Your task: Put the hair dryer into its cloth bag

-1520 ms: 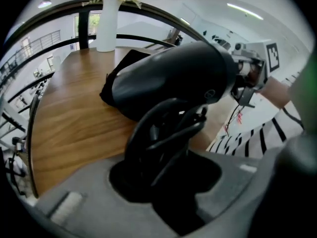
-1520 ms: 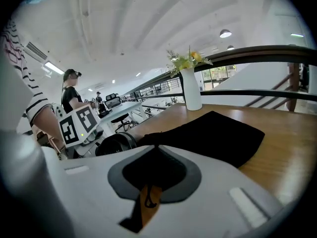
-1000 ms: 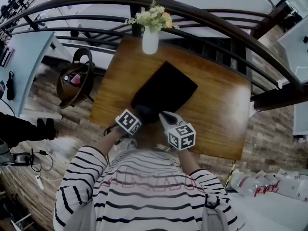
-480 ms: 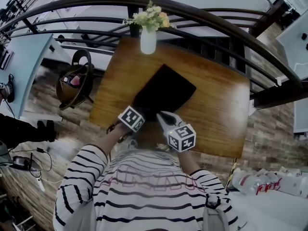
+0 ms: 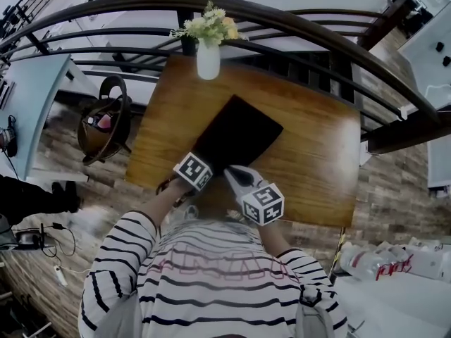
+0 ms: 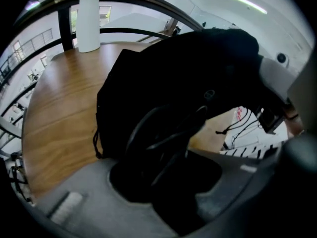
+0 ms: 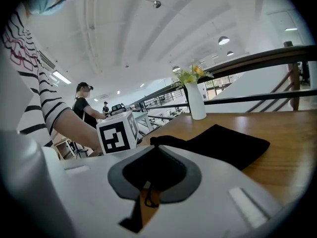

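While the cloth bag (image 5: 239,129) lies dark and slantwise across the middle of the tabletop (image 5: 317,153), mouth toward the near edge, the head view puts both tools at that mouth. The left gripper (image 5: 204,166) is at its left corner and the right gripper (image 5: 231,174) just beside it, closer to the near edge. A white vase (image 5: 208,60) of flowers (image 5: 208,23) stands at the far edge, well apart. The hair dryer shows nowhere as a separate thing.

In the left gripper view, the grey fingers (image 6: 84,202) are partly closed, pinching a bunched black mass that I take for the bag's gathered mouth. Smooth, faintly shiny curved bands run through it; hem or dryer cable, I cannot tell. The cloth looks matte, soft and limp; the wood is smooth and varnished with a warm grain.

In the right gripper view, that gripper's fingers are pressed together with a thin black cord (image 7: 146,197) caught in their seam, likely the drawstring. Beyond them the bag is thin at its far end and fuller toward the mouth, so the dryer is probably inside.

The step looks like drawing the mouth shut. The left should anchor the hem while the right pulls the cord slowly and low, so the cloth gathers evenly and the bag does not slide.
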